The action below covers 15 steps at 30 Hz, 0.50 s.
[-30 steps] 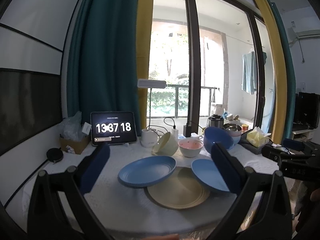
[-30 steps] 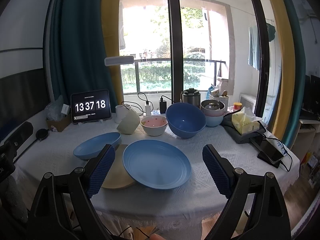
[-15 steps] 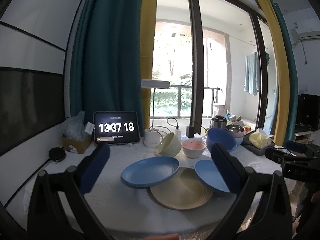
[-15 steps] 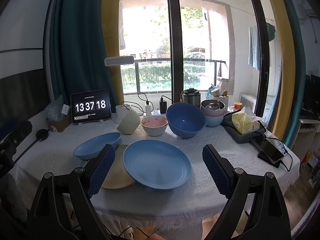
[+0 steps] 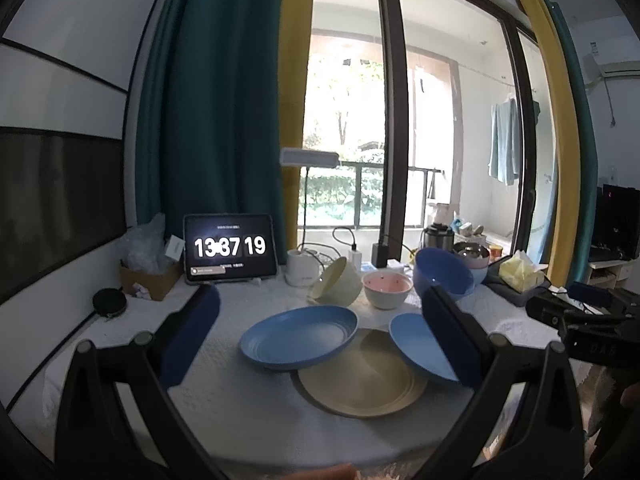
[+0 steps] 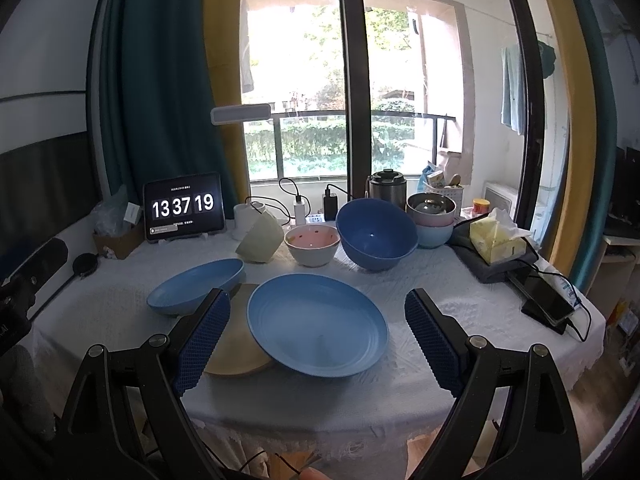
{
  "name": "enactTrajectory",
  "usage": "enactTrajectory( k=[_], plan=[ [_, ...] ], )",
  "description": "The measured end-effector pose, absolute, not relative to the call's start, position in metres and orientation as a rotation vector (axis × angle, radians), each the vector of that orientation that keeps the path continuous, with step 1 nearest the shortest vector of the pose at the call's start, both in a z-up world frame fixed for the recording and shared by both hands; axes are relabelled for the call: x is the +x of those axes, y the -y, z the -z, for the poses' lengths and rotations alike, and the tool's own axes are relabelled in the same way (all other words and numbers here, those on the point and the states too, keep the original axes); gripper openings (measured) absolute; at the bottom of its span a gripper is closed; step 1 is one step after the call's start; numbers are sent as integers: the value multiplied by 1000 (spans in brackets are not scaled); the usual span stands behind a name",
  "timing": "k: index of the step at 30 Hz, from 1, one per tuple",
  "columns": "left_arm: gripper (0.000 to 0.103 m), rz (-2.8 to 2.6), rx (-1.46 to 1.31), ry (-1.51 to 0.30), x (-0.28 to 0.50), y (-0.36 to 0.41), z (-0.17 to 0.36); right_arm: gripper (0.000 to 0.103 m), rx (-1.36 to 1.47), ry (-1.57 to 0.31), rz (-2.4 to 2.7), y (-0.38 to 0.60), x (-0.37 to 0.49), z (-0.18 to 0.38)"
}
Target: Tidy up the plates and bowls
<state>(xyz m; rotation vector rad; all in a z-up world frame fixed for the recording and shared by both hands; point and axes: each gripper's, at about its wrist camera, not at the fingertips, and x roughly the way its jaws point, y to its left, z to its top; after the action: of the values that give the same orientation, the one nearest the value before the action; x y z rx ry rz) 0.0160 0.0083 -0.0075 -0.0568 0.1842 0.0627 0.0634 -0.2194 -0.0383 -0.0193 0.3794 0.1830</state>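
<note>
above table [image 6: 460, 280] | left tongs [image 5: 320, 332] wide open, empty | right tongs [image 6: 316, 336] wide open, empty

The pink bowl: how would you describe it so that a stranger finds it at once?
Start at the tablet showing the clock, then follow the bowls standing to its right. Between the tipped cream bowl and the big blue bowl stands the pink bowl, upright, white outside, pink inside.
</note>
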Motion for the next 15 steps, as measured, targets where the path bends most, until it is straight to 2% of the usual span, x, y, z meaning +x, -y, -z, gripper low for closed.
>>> enactTrajectory(
  k=[15],
  plan=[
    [102,-84,-90,-339,62,-24,44,92,-44,-525,-252,189,118,72]
  ],
)
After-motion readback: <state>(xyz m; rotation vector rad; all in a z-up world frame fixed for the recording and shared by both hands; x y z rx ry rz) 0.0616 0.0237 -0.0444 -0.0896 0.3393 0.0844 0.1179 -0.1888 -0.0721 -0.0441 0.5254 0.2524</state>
